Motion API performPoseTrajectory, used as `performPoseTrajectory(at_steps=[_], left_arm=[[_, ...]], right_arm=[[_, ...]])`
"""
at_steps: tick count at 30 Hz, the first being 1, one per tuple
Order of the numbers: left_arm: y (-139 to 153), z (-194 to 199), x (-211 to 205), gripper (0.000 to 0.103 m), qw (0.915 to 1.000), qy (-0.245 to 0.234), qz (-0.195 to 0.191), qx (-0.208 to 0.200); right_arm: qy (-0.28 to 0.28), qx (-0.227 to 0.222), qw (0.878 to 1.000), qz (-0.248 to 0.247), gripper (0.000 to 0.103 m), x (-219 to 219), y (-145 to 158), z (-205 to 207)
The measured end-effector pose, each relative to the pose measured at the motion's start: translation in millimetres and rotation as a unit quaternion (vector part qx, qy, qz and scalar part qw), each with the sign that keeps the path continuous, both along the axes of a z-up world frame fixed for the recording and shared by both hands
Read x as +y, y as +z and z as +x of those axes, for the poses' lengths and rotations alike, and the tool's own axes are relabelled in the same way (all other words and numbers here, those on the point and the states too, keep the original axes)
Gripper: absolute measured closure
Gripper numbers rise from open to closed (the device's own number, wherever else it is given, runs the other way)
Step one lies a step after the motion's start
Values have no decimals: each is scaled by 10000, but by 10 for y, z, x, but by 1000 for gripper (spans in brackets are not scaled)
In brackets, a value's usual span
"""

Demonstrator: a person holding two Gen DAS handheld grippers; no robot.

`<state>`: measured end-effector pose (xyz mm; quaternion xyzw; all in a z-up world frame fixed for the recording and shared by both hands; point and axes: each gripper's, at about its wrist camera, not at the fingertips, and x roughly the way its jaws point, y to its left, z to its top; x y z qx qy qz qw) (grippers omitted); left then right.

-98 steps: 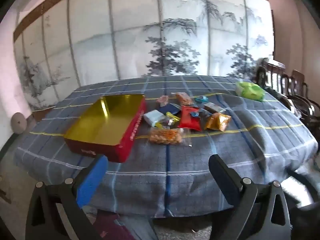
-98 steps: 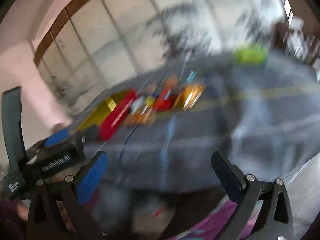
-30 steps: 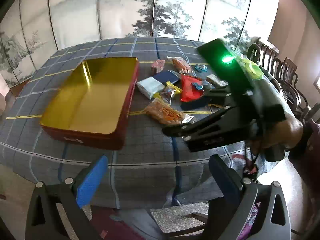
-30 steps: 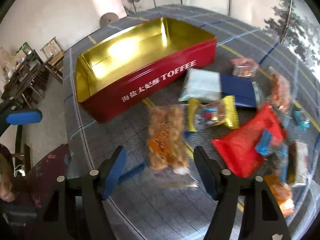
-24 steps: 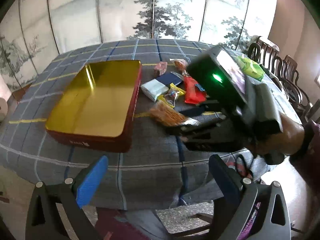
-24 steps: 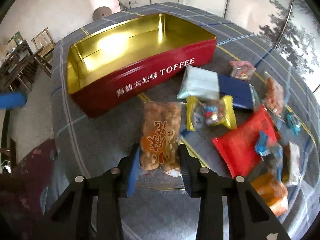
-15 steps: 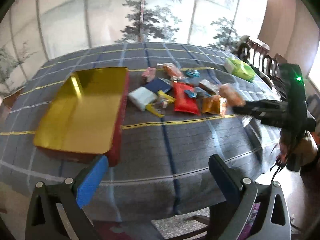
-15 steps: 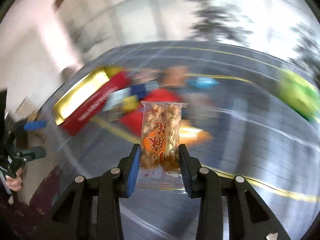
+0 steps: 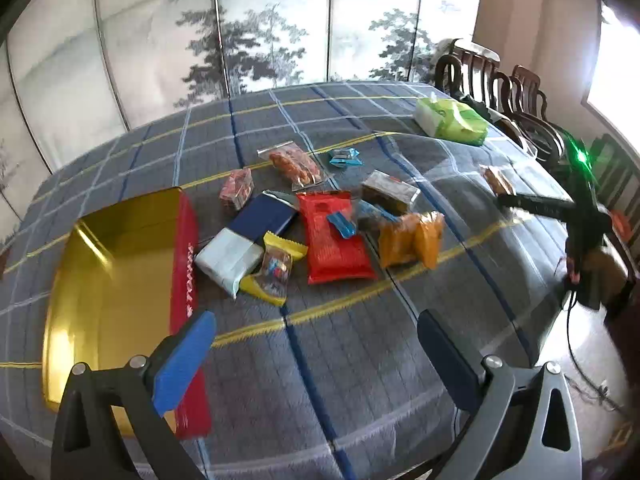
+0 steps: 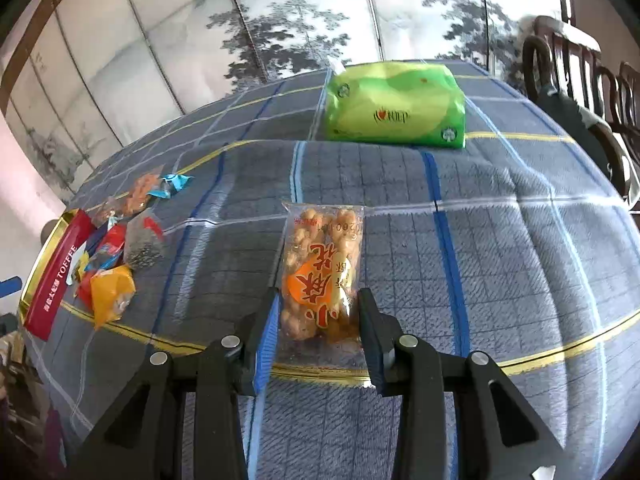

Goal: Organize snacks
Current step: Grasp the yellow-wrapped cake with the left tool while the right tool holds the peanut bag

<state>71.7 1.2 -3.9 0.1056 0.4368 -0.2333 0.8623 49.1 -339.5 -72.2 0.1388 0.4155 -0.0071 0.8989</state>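
Tablecloth [image 10: 500, 240]; right gripper [image 10: 318, 320] clamps (tight) peanut packet [image 10: 322, 268]

The tabletop [image 9: 360, 352] is covered in matt woven plaid cloth. The tin [image 9: 120, 280] is glossy gold metal inside (red lacquer outside). The peanut packet [image 10: 320, 276] is clear, shiny plastic film.

— What do our grippers look like?

— On our left gripper [image 9: 316, 356] we see black triangular frames with cut-outs, silver screws at the joints, one bright blue pad [image 9: 185, 362] and one dark pad [image 9: 448, 362].

— And our right gripper [image 10: 316, 336]?

— We see the same build there: black arms, silver screws, a blue-edged pad [image 10: 267, 344] facing a black one. From the left view, its body [image 9: 582, 216] is black with a green light and dangling cables.
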Motion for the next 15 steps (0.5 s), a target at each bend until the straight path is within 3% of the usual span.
performPoseTrajectory(at_steps=[3,5,10,15], left_arm=[[-46,155,-68,6,9997,-193,117,32],[-80,252,-132,17,9989,-301,367,-41],[-197,447,-293,21,9926,-869,845,-34],[-336,658,-341,21,9872,-1231,954,340]], right_arm=[[46,-92,9999,8,68,21,3,19],[95,-93,9999,9,68,39,-6,30],[134,-144,9998,67,68,34,-4,13],[153,-164,9997,134,68,30,-16,4]])
